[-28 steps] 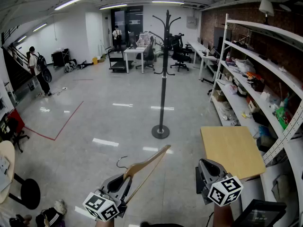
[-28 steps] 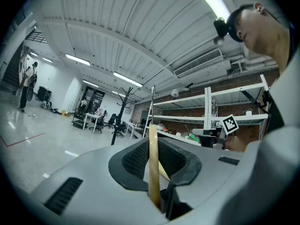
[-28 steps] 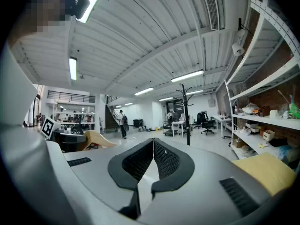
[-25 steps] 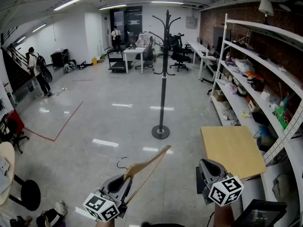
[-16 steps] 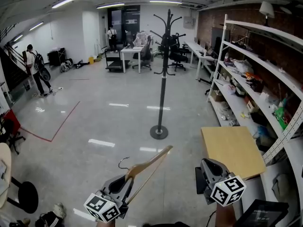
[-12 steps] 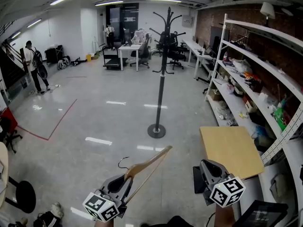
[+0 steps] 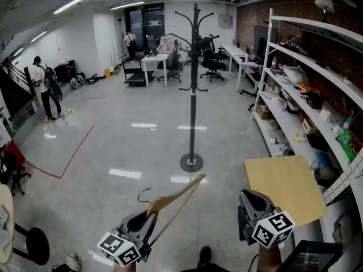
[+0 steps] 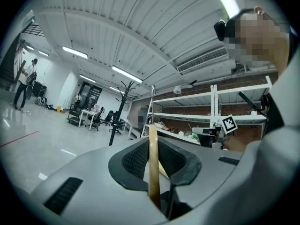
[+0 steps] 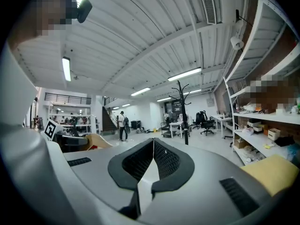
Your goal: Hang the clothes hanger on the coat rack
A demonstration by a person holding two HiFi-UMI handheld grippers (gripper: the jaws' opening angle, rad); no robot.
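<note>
A black coat rack [image 7: 193, 84] stands on the glossy floor ahead, slightly left of centre, its round base [image 7: 191, 163] a few steps off. The wooden clothes hanger [image 7: 177, 195] juts up and to the right from my left gripper [image 7: 148, 215], which is shut on its lower end; its metal hook [image 7: 142, 194] curls off to the left. In the left gripper view the hanger's wood [image 8: 153, 163] sits edge-on between the pads, with the coat rack [image 8: 119, 112] far beyond. My right gripper [image 7: 247, 200] hovers at lower right, shut and holding nothing, with the coat rack [image 9: 183, 111] ahead of it.
White shelving [image 7: 309, 89] full of goods lines the right wall. A light wooden tabletop [image 7: 283, 188] lies just right of my right gripper. A person [image 7: 41, 86] stands far left; desks and chairs [image 7: 170, 64] fill the back. A black stool [image 7: 34, 245] sits at lower left.
The view has moved forward, so the coat rack stands nearer and taller. Both grippers keep the same pose, the left still shut on the hanger.
</note>
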